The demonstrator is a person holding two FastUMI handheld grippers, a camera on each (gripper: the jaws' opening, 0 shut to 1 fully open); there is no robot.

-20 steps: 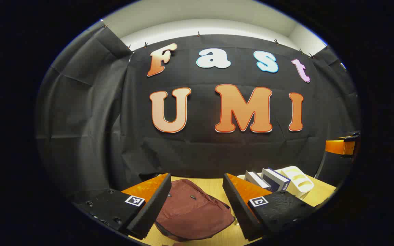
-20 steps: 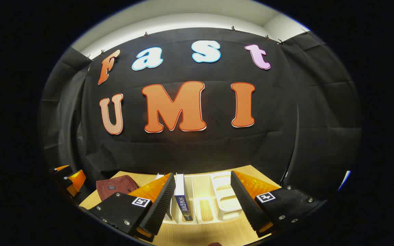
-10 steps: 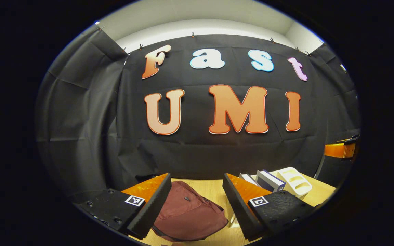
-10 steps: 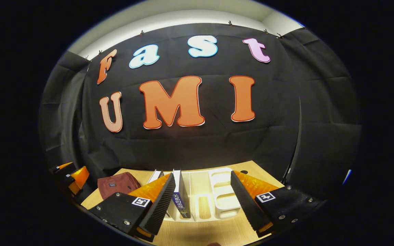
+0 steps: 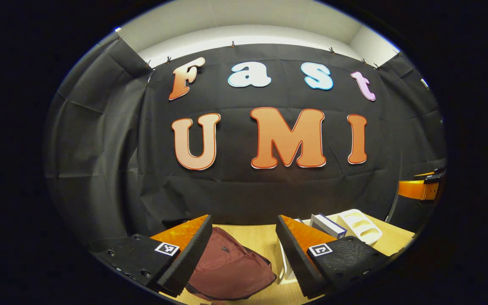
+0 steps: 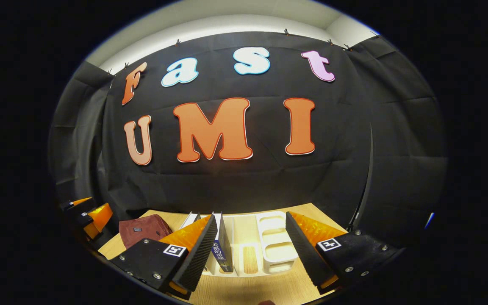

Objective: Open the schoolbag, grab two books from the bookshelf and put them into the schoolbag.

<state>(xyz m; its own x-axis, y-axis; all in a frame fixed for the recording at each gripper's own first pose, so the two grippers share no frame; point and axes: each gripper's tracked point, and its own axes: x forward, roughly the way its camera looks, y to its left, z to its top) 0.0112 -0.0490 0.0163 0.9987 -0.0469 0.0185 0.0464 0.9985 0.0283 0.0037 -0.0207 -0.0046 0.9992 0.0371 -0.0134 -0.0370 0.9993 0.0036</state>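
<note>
Left gripper view: left gripper (image 5: 244,250) open over schoolbag (image 5: 231,269)

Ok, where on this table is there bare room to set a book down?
Bare wood lies between the schoolbag and the white bookshelf, and along the near table edge before the bookshelf. The bookshelf's left slots are crowded with upright books; its right slots look empty. Both the left gripper and right gripper hang open above.

Left tongs (image 5: 242,254) drifted left.
</note>
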